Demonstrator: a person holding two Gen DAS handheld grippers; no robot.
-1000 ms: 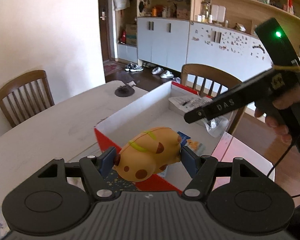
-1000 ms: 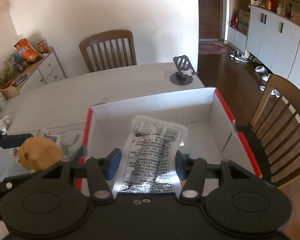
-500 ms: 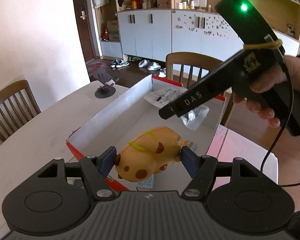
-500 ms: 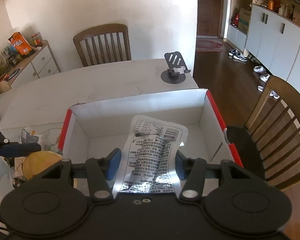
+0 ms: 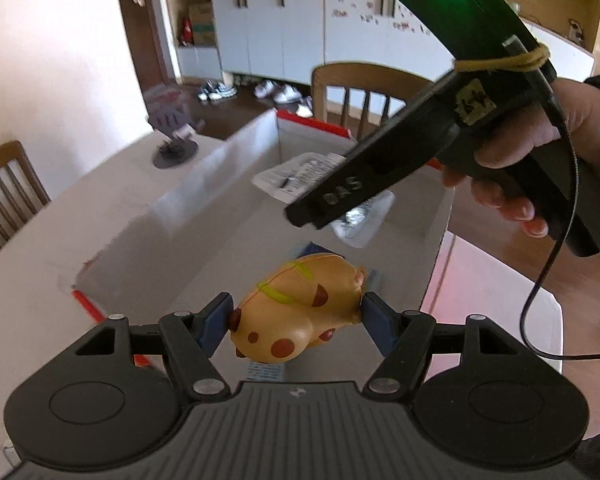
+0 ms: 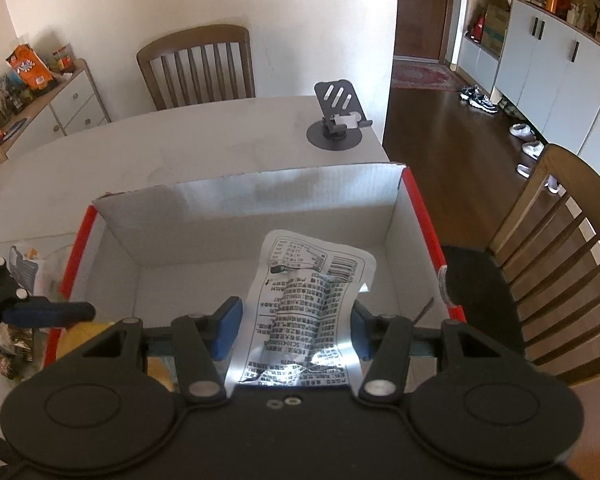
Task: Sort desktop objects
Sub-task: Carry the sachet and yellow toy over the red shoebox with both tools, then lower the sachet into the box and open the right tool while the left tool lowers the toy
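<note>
On a pale table (image 6: pixel 204 148) stands an open box (image 6: pixel 256 196). The left gripper (image 5: pixel 296 316) grips a spotted toy (image 5: pixel 296 312) over it. The right gripper (image 6: pixel 296 330) clamps a silver packet (image 6: pixel 312 304), the box just below.

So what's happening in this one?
A person is sorting table clutter into a white cardboard box with red edges, a handheld gripper in each hand. The left gripper holds a tan squishy toy with brown spots over the box. The right gripper holds a silvery printed snack packet above the box interior. Neither item is released yet. A black phone stand sits on the table beyond.
</note>
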